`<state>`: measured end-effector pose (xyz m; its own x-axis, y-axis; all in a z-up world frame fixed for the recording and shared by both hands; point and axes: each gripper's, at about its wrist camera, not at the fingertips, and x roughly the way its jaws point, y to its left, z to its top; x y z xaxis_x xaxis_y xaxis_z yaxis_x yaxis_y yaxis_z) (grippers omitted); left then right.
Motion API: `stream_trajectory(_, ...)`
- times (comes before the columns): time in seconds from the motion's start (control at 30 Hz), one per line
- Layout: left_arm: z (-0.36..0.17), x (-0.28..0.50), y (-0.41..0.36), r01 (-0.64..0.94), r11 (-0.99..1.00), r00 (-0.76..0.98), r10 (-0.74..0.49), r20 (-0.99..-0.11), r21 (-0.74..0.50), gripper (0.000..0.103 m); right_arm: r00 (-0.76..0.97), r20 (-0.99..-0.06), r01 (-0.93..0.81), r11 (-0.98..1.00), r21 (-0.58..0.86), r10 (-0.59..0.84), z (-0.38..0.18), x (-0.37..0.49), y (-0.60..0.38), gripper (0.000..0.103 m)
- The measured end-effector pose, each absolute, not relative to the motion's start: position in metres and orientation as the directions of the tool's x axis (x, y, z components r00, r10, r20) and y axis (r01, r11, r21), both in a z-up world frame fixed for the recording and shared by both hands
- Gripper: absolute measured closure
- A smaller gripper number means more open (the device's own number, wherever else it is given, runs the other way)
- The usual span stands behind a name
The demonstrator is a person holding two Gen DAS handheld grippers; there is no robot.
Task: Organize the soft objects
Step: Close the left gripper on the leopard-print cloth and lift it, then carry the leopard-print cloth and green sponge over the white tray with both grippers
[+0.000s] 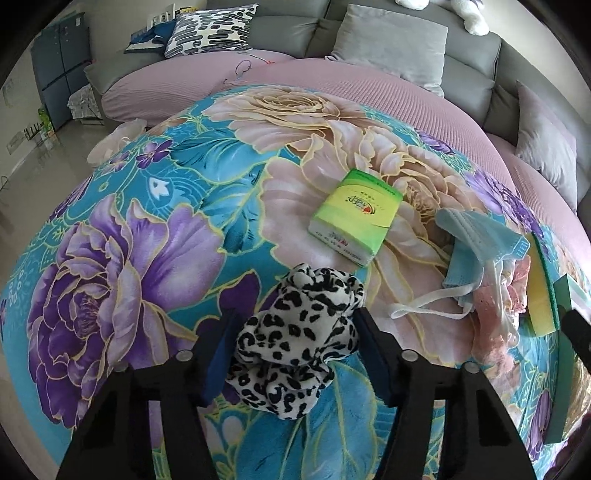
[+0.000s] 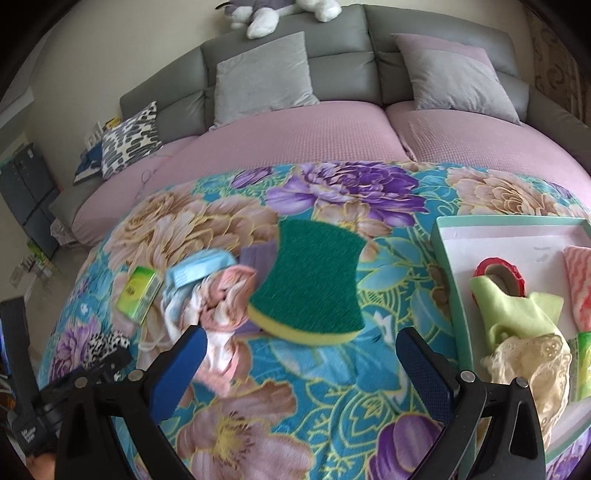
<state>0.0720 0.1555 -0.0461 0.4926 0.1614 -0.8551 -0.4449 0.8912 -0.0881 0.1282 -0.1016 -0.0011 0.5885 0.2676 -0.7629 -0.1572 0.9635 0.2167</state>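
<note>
The left claw [image 1: 295,354] squeezes the spotty cloth [image 1: 295,343]. The right claw [image 2: 299,365] is wide open and holds nothing, with the green sponge [image 2: 310,284] just ahead.

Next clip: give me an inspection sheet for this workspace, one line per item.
Surface: floral blanket over a pink sofa cover.
Job's things: leopard scrunchie, tissue pack, blue masks, pink cloth, sponge; tray holds tape, cloths, lace.
Clutter: purple item under the sponge, unclear.
Grippers: left gripper jaws closed on the scrunchie; right gripper jaws open, empty.
Cables: nothing seen.
Surroundings: grey cushions, plush toy.
</note>
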Motion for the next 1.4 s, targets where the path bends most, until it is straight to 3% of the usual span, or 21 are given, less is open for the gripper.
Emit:
stream_trajectory(0.13,-0.045,0.074,0.155,-0.433,0.895,0.506,0.143,-0.851,-0.108,0.061,0.596,-0.759,-0.139,0.965,0.223,0.261,-0.004,0.138,-0.106,0.0)
stream_trajectory(0.3,-0.042,0.076,0.15,-0.405,0.906,0.52,0.119,-0.846,-0.121,0.067,0.595,-0.757,-0.142,0.963,0.23,0.269,-0.008,0.145,-0.104,0.0)
stream_trajectory(0.5,-0.034,0.076,0.147,-0.389,0.912,0.542,0.114,-0.832,-0.129,0.068,0.577,-0.767,-0.157,0.96,0.232,0.28,-0.018,0.152,-0.098,0.0)
stream_trajectory(0.87,-0.03,0.075,0.145,-0.394,0.911,0.547,0.128,-0.827,-0.119,0.068,0.563,-0.76,-0.177,0.946,0.273,0.324,-0.023,0.155,-0.099,0.027)
stream_trajectory(1.4,0.006,0.071,0.118,-0.352,0.928,0.618,0.135,-0.775,-0.118,0.068,0.639,-0.686,-0.176,0.934,0.31,0.348,0.02,0.13,-0.131,0.029)
